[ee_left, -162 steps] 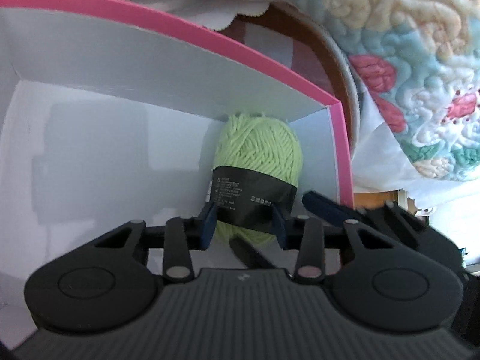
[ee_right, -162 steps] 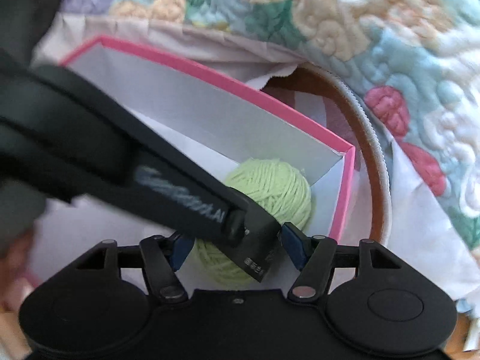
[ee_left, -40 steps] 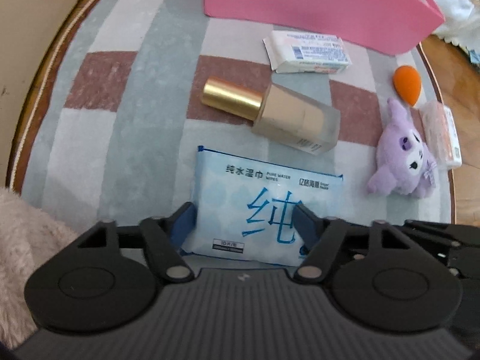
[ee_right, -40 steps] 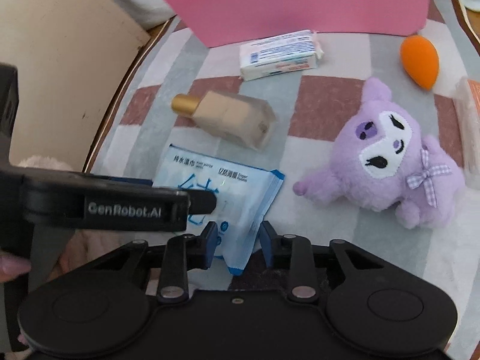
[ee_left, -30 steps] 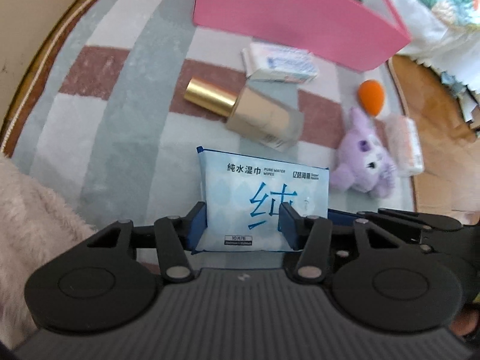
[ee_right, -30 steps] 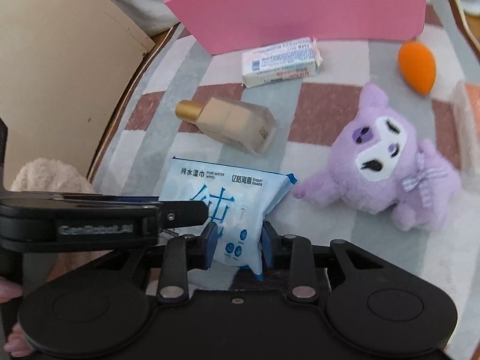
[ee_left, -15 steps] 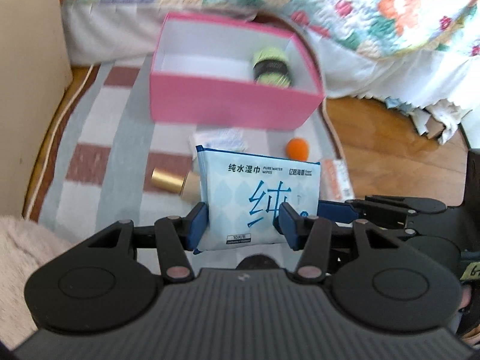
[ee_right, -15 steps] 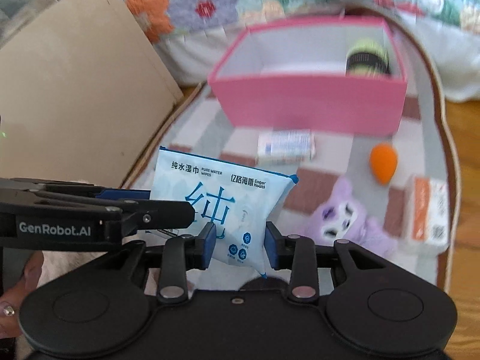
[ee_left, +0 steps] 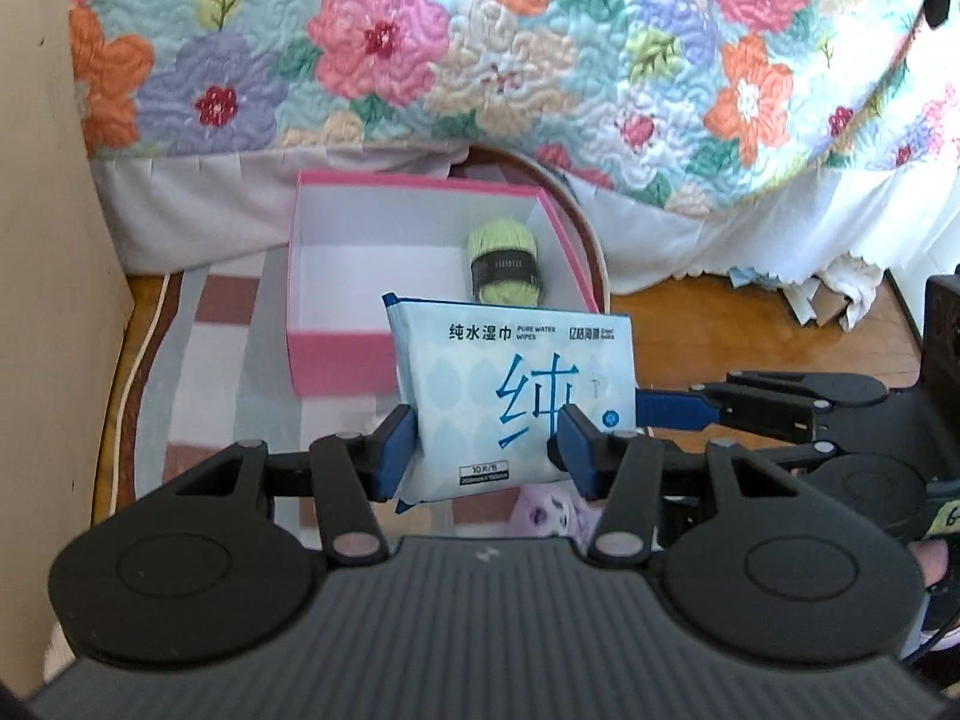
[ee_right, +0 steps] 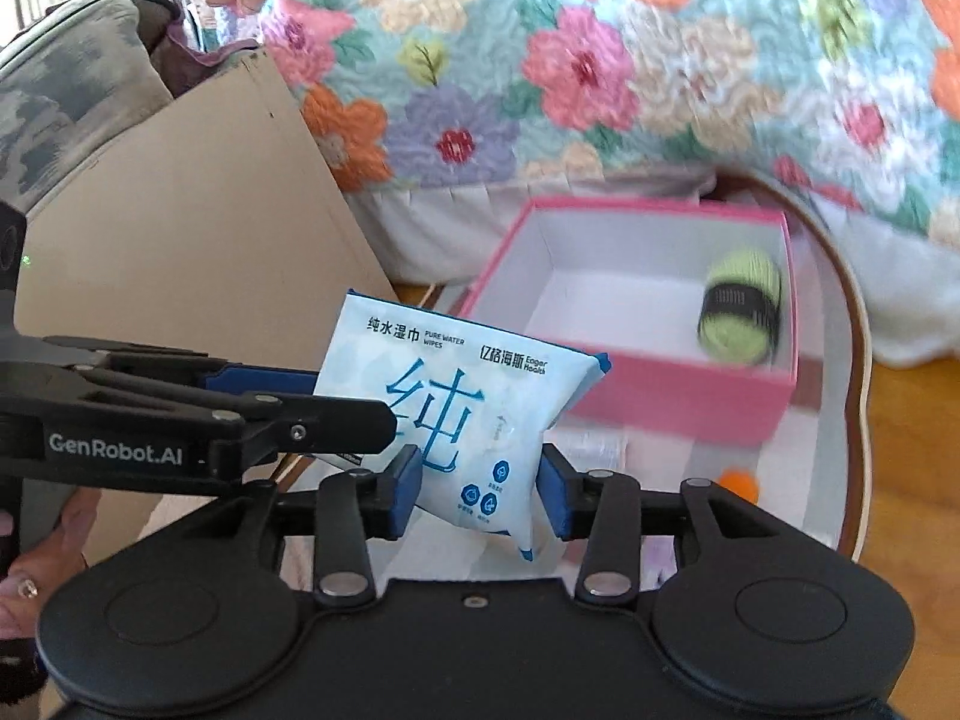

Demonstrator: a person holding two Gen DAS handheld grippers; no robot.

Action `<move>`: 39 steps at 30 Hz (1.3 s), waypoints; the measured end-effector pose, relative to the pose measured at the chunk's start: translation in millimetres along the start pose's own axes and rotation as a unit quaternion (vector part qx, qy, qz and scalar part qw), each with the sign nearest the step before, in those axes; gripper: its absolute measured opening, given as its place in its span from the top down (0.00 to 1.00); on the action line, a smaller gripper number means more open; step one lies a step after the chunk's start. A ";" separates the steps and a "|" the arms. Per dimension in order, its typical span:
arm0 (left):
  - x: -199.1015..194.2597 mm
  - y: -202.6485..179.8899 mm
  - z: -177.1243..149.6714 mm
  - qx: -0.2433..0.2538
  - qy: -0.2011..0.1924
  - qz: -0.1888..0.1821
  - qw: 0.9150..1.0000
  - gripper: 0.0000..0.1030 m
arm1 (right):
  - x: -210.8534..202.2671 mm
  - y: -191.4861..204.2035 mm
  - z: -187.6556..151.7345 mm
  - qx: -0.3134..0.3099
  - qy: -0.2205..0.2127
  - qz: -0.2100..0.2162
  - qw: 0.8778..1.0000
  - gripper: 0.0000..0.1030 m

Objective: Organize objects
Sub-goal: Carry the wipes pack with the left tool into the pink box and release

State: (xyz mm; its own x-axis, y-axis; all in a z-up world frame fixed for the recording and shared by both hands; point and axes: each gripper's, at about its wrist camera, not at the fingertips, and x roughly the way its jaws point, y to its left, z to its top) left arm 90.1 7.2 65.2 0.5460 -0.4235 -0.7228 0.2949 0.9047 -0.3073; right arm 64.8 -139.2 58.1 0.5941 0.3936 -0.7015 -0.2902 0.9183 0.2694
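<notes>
Both grippers are shut on one blue-and-white pack of wet wipes (ee_left: 516, 390), held in the air in front of the pink box (ee_left: 336, 363). My left gripper (ee_left: 486, 450) grips its lower left part. My right gripper (ee_right: 480, 495) grips its lower right corner; the pack also shows in the right wrist view (ee_right: 456, 414). The pink box (ee_right: 678, 396) has a white inside and holds a green yarn ball (ee_left: 503, 264) with a black band at its right end, also seen in the right wrist view (ee_right: 741, 315).
The box stands on a striped rug (ee_left: 204, 360) before a floral quilt (ee_left: 480, 42). A purple plush toy (ee_left: 552, 513) lies under the pack. An orange sponge (ee_right: 739, 483) and a small white packet (ee_right: 594, 444) lie on the rug. A beige board (ee_right: 180, 228) stands on the left.
Both grippers closed on the wipes pack on the rug and lifted it together. It now hangs higher and nearer the pink box.
</notes>
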 end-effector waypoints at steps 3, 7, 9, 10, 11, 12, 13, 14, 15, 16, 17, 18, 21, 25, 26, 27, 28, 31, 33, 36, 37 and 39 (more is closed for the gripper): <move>17.7 8.5 22.0 -0.009 -0.005 -0.008 1.000 0.52 | 12.1 -3.8 21.6 -0.015 -0.007 -0.019 1.000 0.53; 56.2 25.8 48.2 -0.034 -0.006 -0.025 0.999 0.52 | 34.4 -19.6 48.6 -0.031 -0.016 -0.049 0.998 0.53; 78.8 36.4 60.4 -0.049 -0.005 -0.032 0.998 0.52 | 51.7 -31.9 61.7 -0.039 -0.020 -0.065 0.997 0.53; 90.0 40.2 66.3 -0.054 -0.004 -0.035 0.998 0.52 | 60.2 -38.4 66.8 -0.041 -0.020 -0.068 0.997 0.53; 101.2 44.0 71.9 -0.060 -0.003 -0.036 0.998 0.52 | 70.5 -45.7 72.4 -0.045 -0.020 -0.073 0.996 0.53; 113.9 47.9 77.6 -0.064 -0.004 -0.034 0.997 0.52 | 78.6 -51.7 77.0 -0.046 -0.020 -0.077 0.996 0.53; 125.4 51.1 82.3 -0.064 -0.003 -0.033 0.997 0.52 | 88.1 -58.6 81.4 -0.045 -0.016 -0.078 0.996 0.53; 137.4 54.4 86.5 -0.065 -0.001 -0.032 0.997 0.52 | 97.9 -65.7 84.9 -0.045 -0.010 -0.078 0.996 0.53; 150.4 58.5 90.7 -0.069 0.001 -0.030 0.997 0.52 | 107.8 -72.9 88.0 -0.041 -0.007 -0.079 0.996 0.53; 161.9 62.0 93.6 -0.072 0.006 -0.033 0.997 0.52 | 118.7 -80.6 91.2 -0.037 -0.003 -0.079 0.996 0.53; 175.0 66.5 96.3 -0.079 0.012 -0.036 0.996 0.52 | 127.7 -86.4 93.3 -0.035 0.002 -0.081 0.996 0.53; 185.0 70.4 98.4 -0.086 0.016 -0.037 0.995 0.52 | 137.5 -93.4 95.8 -0.031 0.004 -0.084 0.996 0.53; 214.0 79.6 105.3 -0.097 0.025 -0.038 0.994 0.52 | 161.3 -109.9 98.5 -0.025 0.010 -0.090 0.996 0.53; 245.9 88.4 112.2 -0.110 0.034 -0.025 0.993 0.52 | 189.0 -126.6 96.9 -0.020 0.026 -0.092 0.995 0.53; 253.1 91.1 112.5 -0.112 0.031 -0.020 0.993 0.51 | 196.3 -128.4 96.3 -0.024 0.026 -0.097 0.995 0.53; 258.9 92.5 112.5 -0.111 0.022 -0.004 0.994 0.51 | 203.8 -130.2 95.6 -0.028 0.027 -0.105 0.994 0.53; 262.3 91.9 112.7 -0.102 0.011 0.019 0.995 0.51 | 209.6 -131.9 94.8 -0.029 0.027 -0.116 0.992 0.53; 269.6 91.1 110.5 -0.083 0.021 0.043 0.995 0.49 | 226.6 -134.4 91.3 -0.029 0.042 -0.156 0.986 0.53; 267.6 92.0 104.9 -0.080 0.034 0.034 0.996 0.49 | 227.0 -133.9 87.3 -0.023 0.046 -0.149 0.987 0.52; 260.4 88.4 98.3 -0.057 0.068 0.030 0.996 0.48 | 217.8 -128.4 80.2 -0.006 0.053 -0.114 0.992 0.53; 257.9 87.8 97.1 -0.052 0.084 0.030 0.995 0.48 | 214.3 -125.3 78.0 -0.006 0.057 -0.106 0.993 0.52; 249.0 85.7 95.8 -0.044 0.100 0.031 0.994 0.48 | 205.0 -119.3 74.3 -0.008 0.061 -0.094 0.994 0.52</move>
State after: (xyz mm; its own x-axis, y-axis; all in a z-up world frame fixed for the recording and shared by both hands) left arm 326.4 -25.1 -81.8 0.3921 -0.3583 -0.8473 0.1915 0.9327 -0.3057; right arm 276.9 -164.8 -68.8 0.5436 0.2056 -0.8138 -0.1956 0.9739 0.1154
